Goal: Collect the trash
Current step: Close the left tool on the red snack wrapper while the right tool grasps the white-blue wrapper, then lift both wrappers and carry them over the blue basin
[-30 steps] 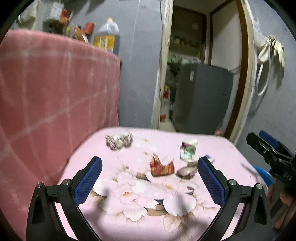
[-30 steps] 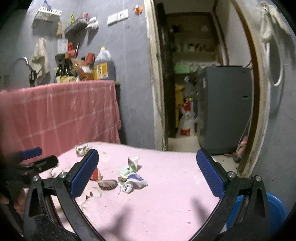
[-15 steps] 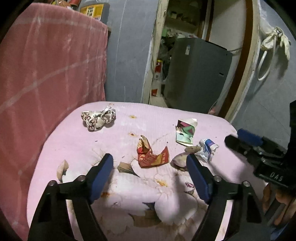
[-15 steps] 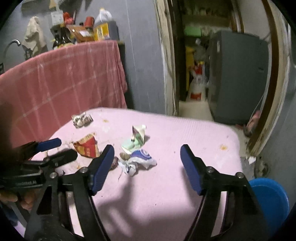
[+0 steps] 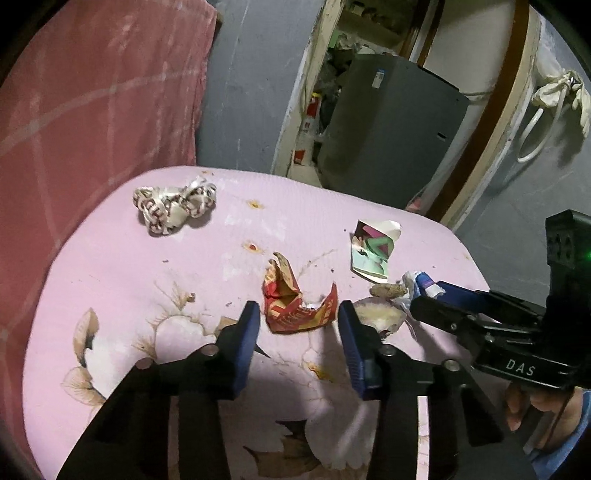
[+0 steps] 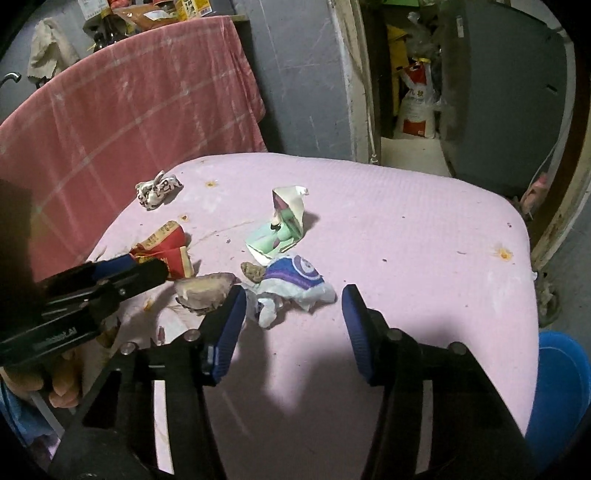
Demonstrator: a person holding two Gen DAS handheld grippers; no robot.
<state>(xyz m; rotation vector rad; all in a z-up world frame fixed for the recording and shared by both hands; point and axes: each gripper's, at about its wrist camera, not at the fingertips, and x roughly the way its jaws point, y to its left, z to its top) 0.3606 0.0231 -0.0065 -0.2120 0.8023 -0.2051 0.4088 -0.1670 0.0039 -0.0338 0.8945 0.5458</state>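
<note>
I'm looking into a lived-in home, its kitchen corner by the feel of it. A desk (image 6: 406, 229) under a pink flowered cloth fills the middle. Behind the desk, to the left, a counter draped in a red checked cloth (image 6: 122, 122) carries bottles and jars (image 6: 147, 11), and a tap (image 6: 11, 78) shows at its far end. Beyond the desk a doorway opens on a storeroom with a grey fridge (image 5: 388, 122), a printed sack (image 6: 417, 107) and crowded shelves. Right of the desk stands a blue bucket (image 6: 561, 380).

On the pink cloth (image 6: 424, 221) lie 4 crumpled wrappers (image 5: 299, 306), 1 shell-like scrap (image 6: 205, 290) and 1 brown lump (image 6: 253, 271).
</note>
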